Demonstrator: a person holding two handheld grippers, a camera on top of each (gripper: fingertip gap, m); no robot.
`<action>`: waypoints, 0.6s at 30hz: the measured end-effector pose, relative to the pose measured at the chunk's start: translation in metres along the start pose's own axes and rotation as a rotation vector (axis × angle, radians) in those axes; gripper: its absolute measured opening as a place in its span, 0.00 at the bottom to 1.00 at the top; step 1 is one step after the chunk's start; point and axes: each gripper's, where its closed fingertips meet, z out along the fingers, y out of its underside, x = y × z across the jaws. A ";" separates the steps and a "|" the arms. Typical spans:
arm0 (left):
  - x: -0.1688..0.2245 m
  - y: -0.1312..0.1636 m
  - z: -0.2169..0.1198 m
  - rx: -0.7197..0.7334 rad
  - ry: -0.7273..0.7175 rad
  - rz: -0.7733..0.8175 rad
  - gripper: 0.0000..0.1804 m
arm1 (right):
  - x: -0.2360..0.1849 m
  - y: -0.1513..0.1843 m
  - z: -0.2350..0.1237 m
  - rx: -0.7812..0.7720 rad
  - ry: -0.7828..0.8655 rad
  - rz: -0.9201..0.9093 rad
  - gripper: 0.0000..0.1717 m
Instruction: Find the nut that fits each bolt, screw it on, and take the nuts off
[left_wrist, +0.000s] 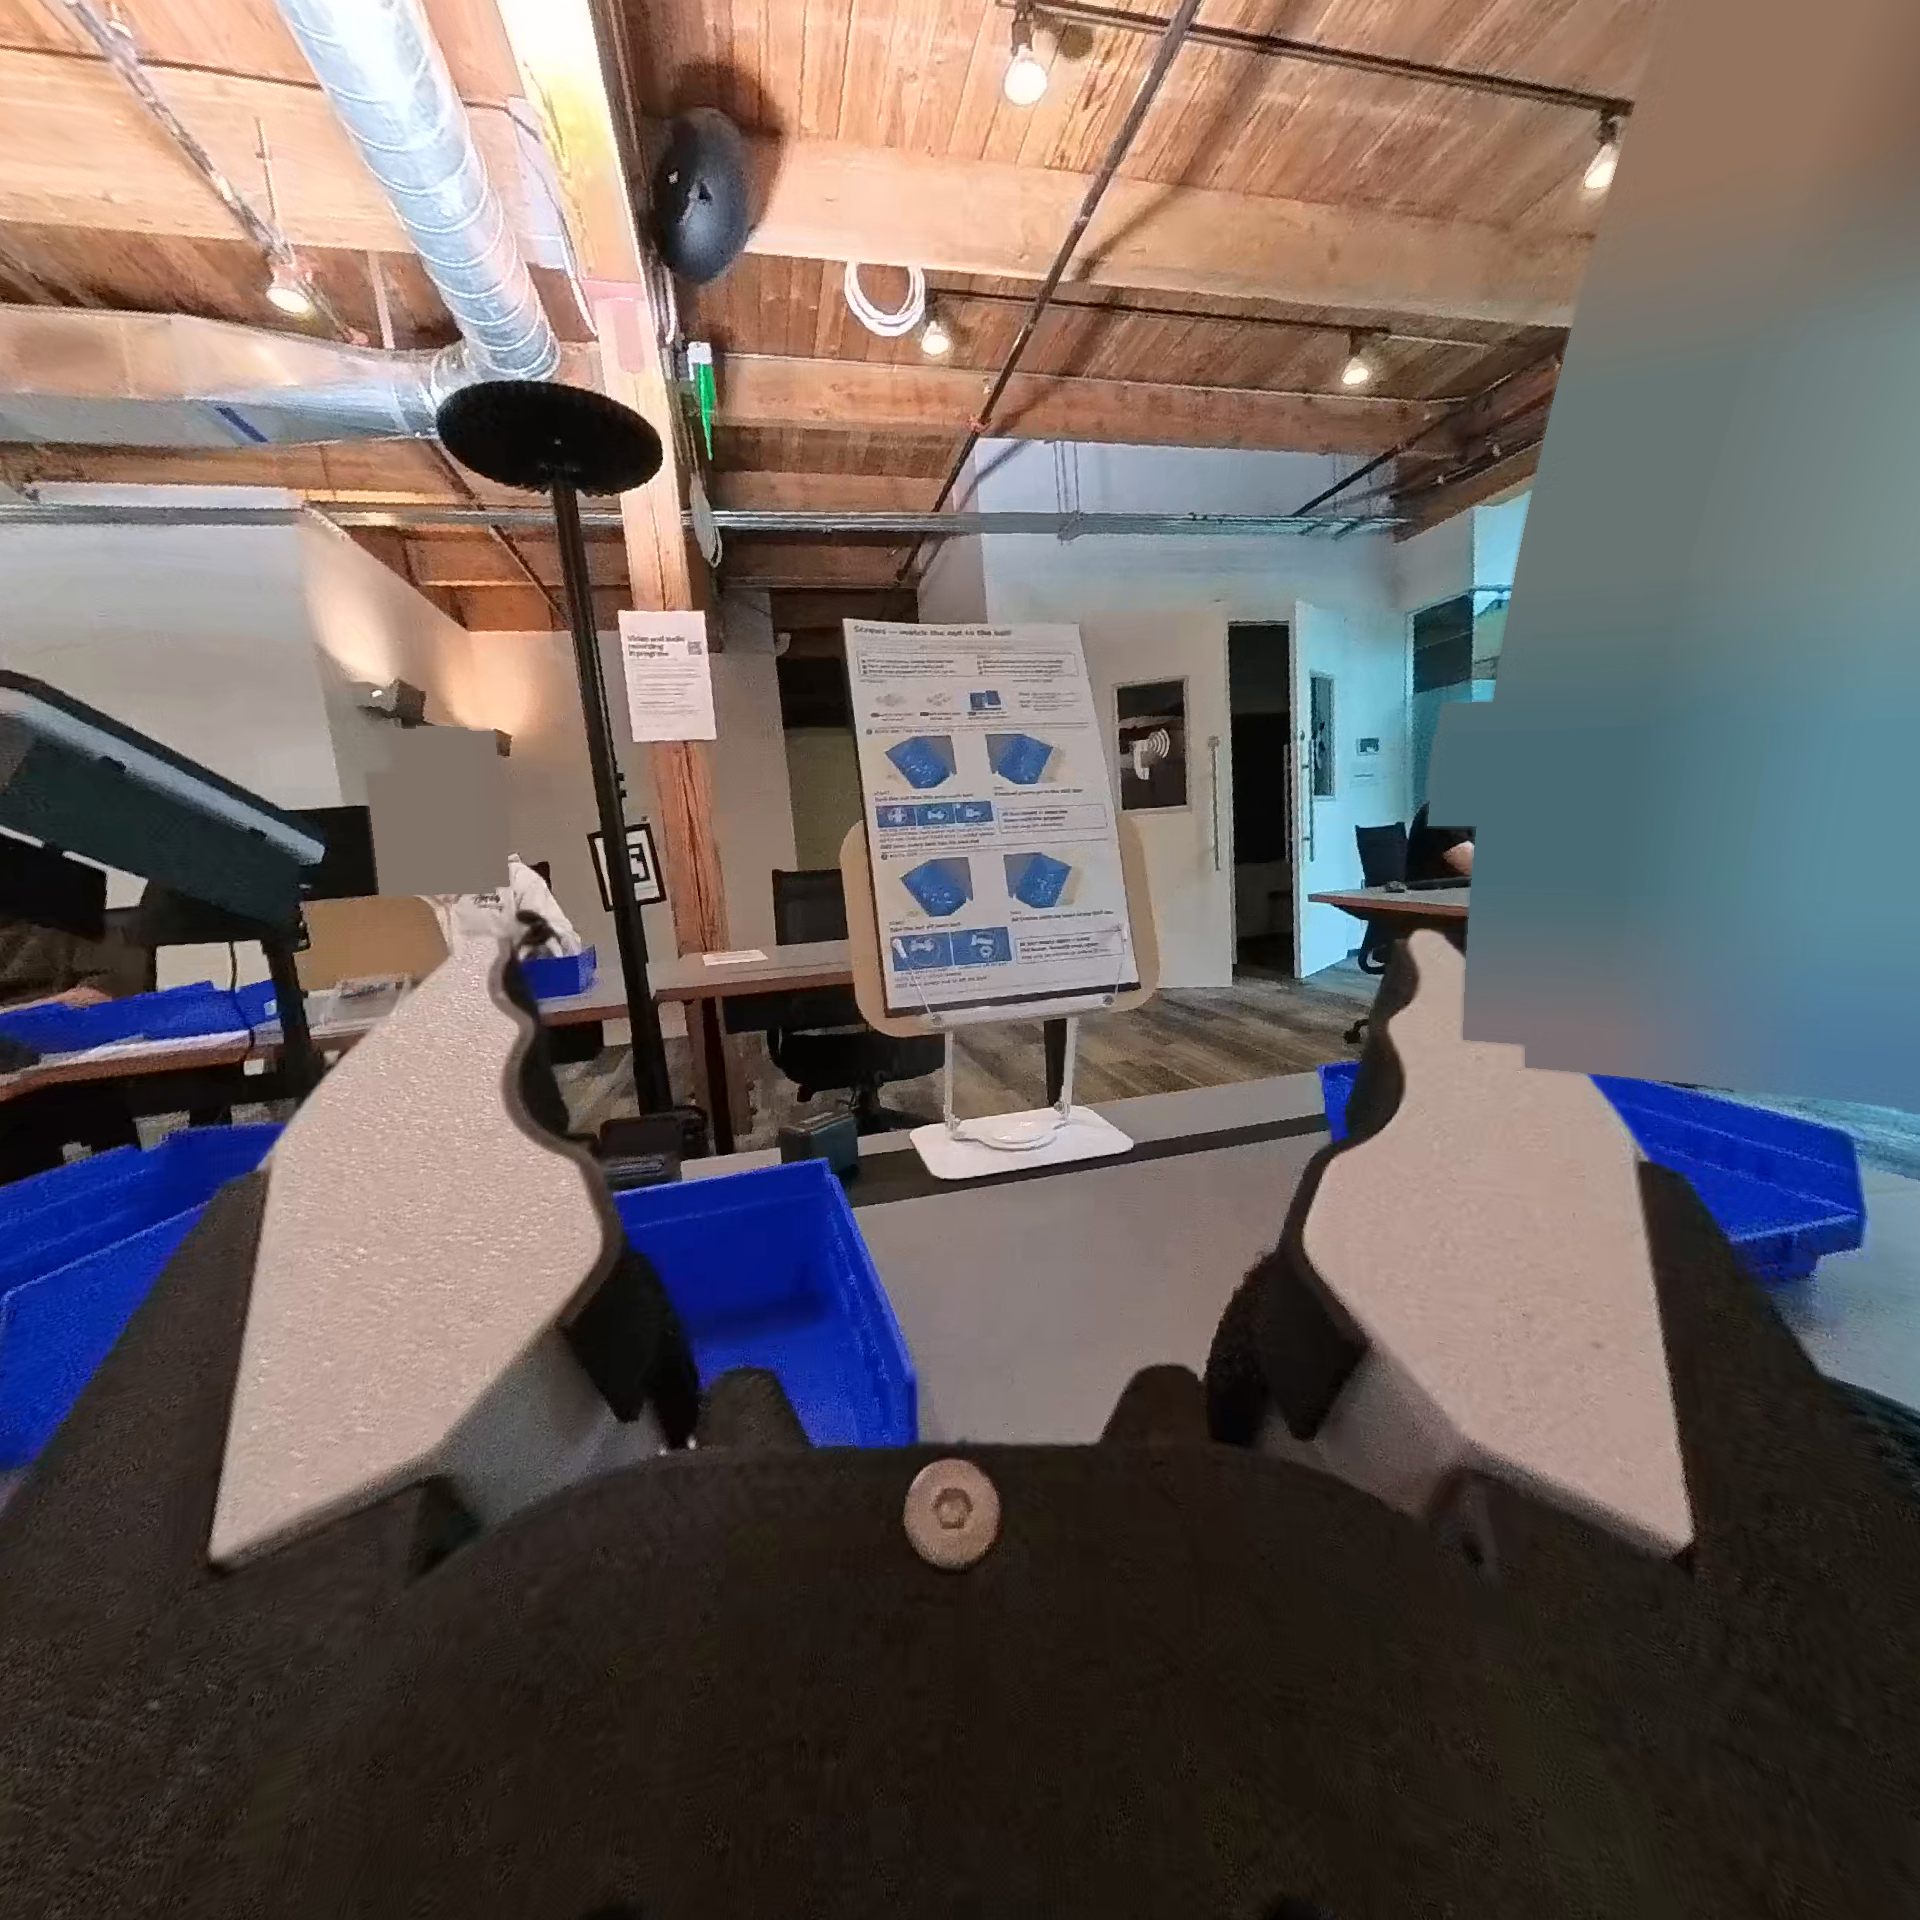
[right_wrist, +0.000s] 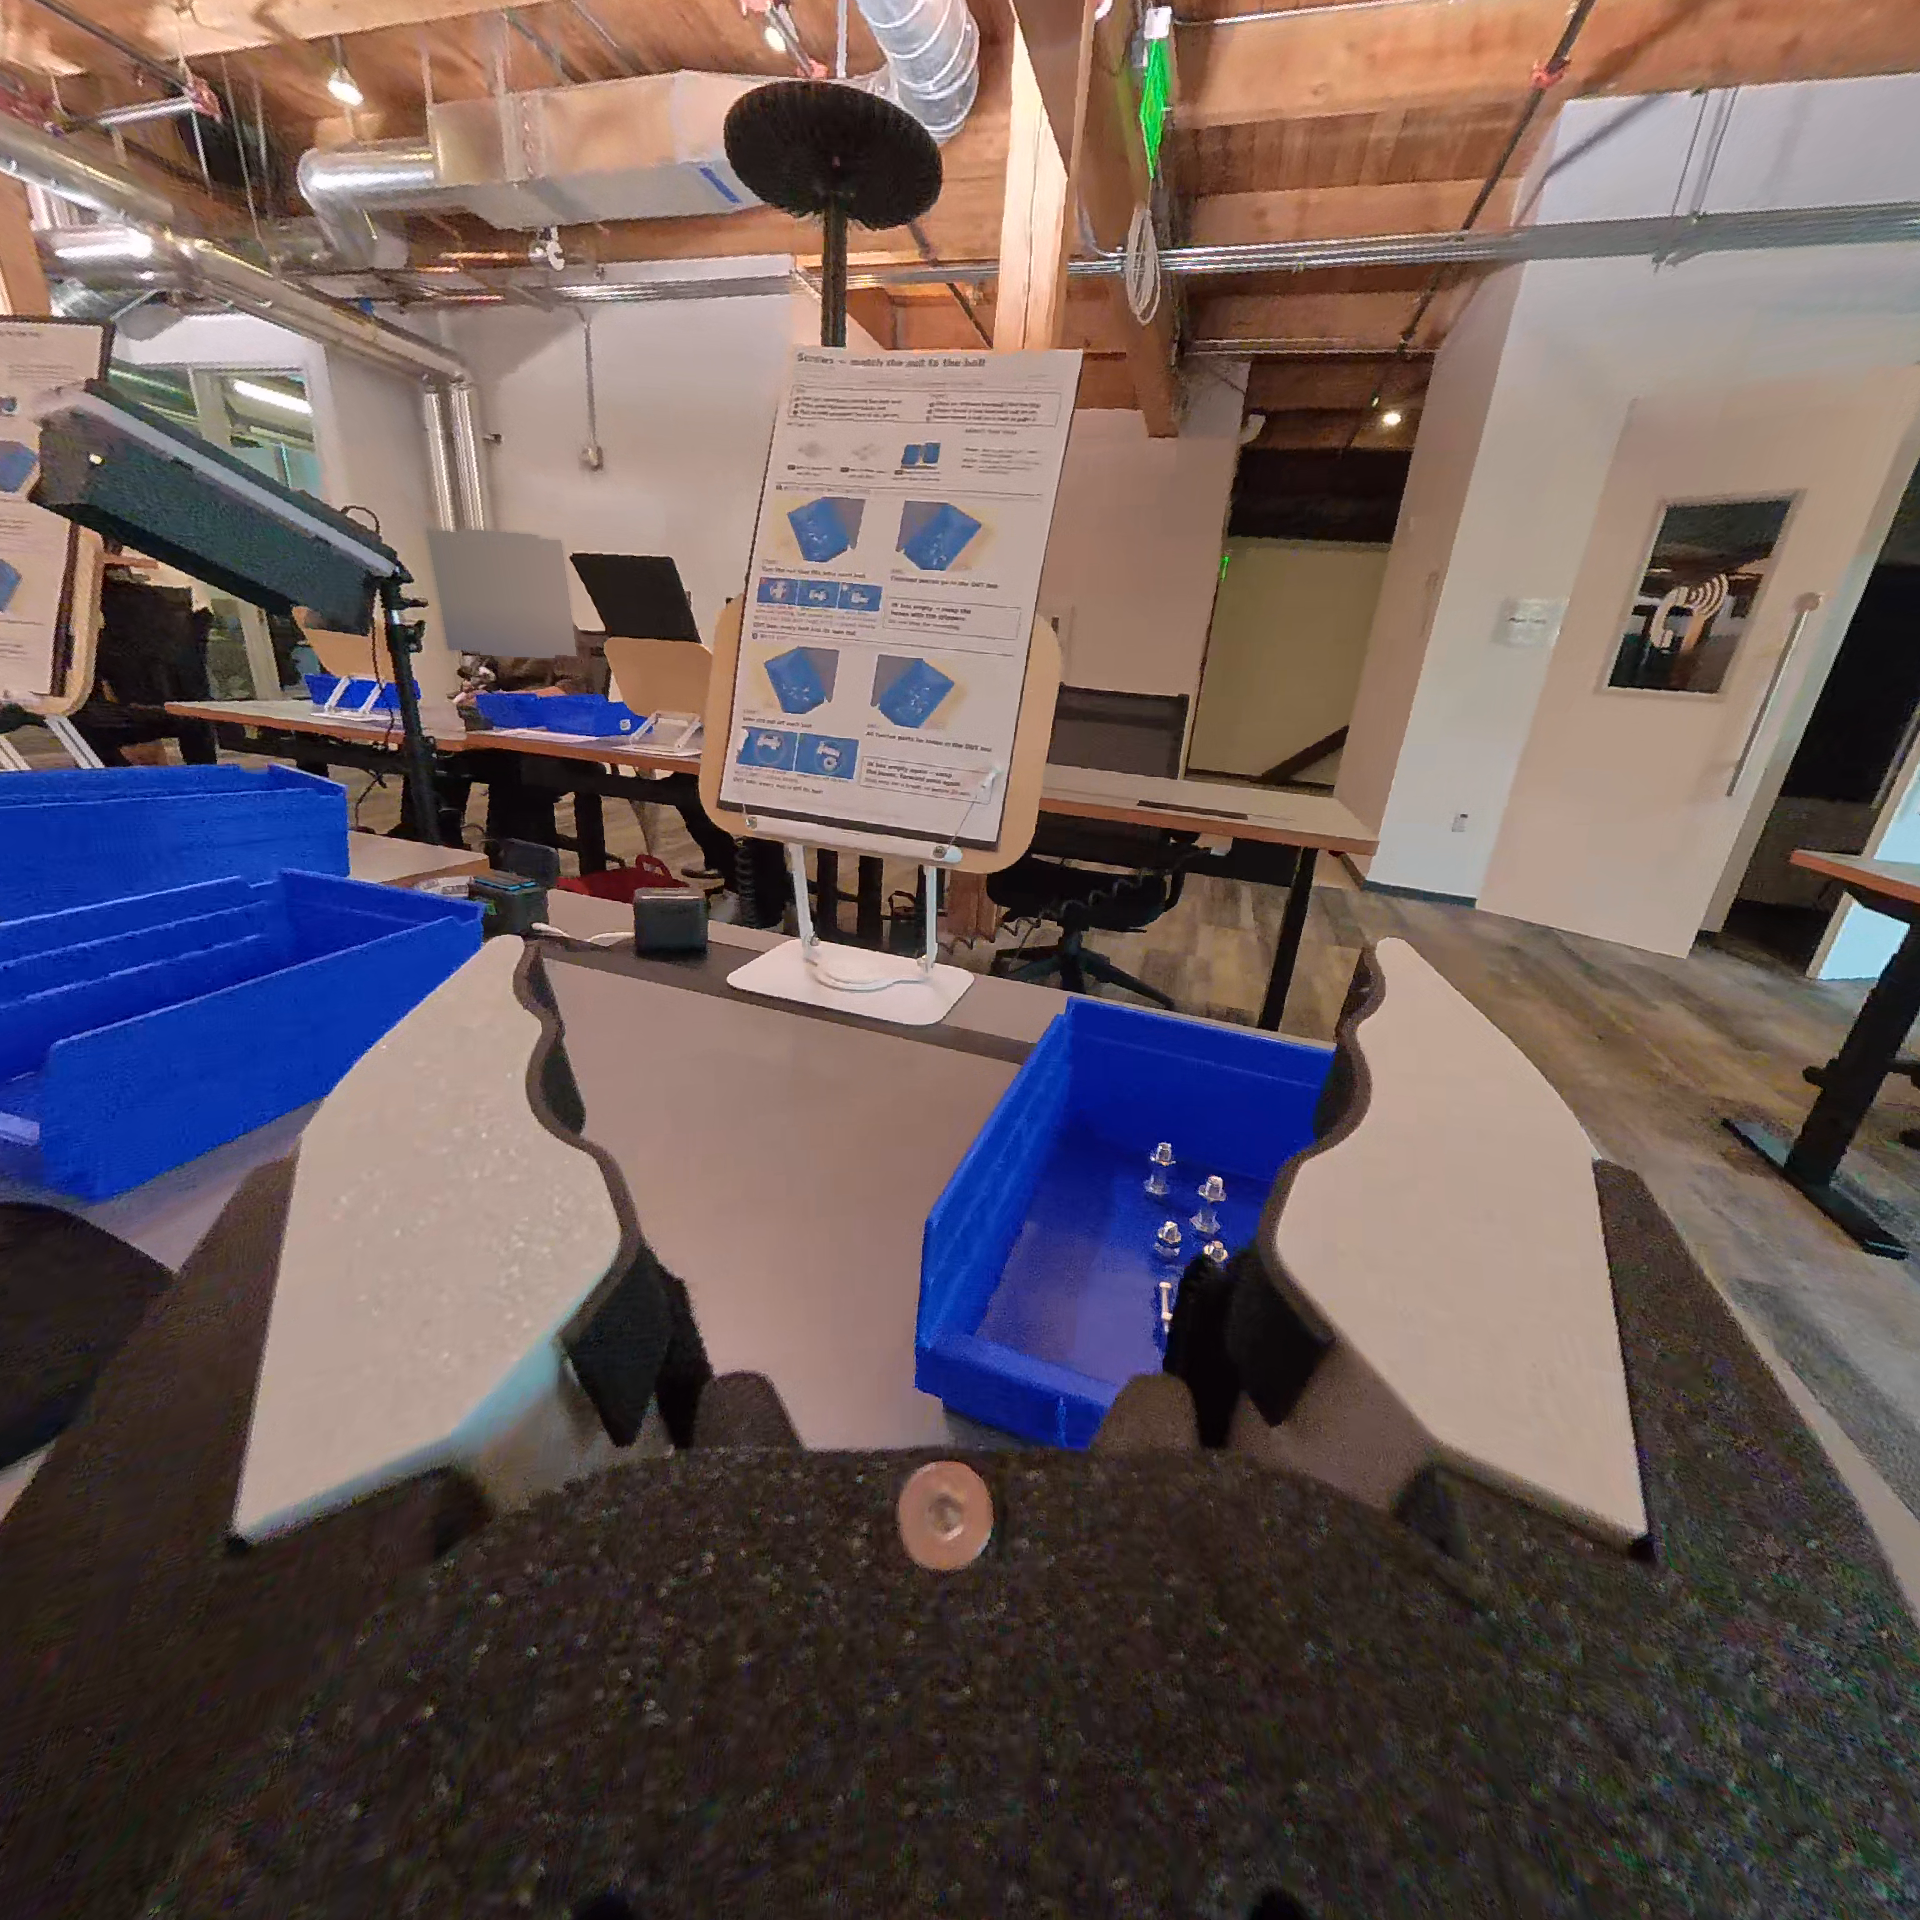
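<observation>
In the right wrist view a blue bin (right_wrist: 1029, 1195) sits on the grey table (right_wrist: 769, 1143) at the right, with several clear bolts with nuts (right_wrist: 1184, 1205) standing in it. My right gripper (right_wrist: 945, 987) is wide open and empty, raised above the table, its right finger (right_wrist: 1455, 1195) overlapping the bin's right side. My left gripper (left_wrist: 956, 966) is also wide open and empty, pointing level over the table toward the instruction sheet. A blue bin (left_wrist: 790, 1288) lies below, between its fingers, and another blue bin (left_wrist: 1745, 1174) lies behind its right finger (left_wrist: 1455, 1195).
An instruction sheet on a white stand (right_wrist: 894, 592) stands at the table's far edge, also in the left wrist view (left_wrist: 987, 821). Stacked blue bins (right_wrist: 208, 966) lie at the left. Small dark devices (right_wrist: 670, 920) sit near the far edge. Desks, chairs and a light stand (left_wrist: 592, 727) are beyond.
</observation>
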 end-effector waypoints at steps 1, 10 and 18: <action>-0.003 0.002 0.001 -0.003 -0.008 -0.010 0.80 | -0.002 0.000 0.000 -0.002 -0.008 -0.005 0.81; 0.010 0.018 0.012 0.130 0.093 0.114 0.00 | -0.047 0.008 -0.006 0.047 -0.215 -0.255 0.01; 0.070 0.105 0.067 -0.132 0.437 -0.162 0.00 | -0.053 0.062 0.025 -0.208 -0.313 -0.017 0.01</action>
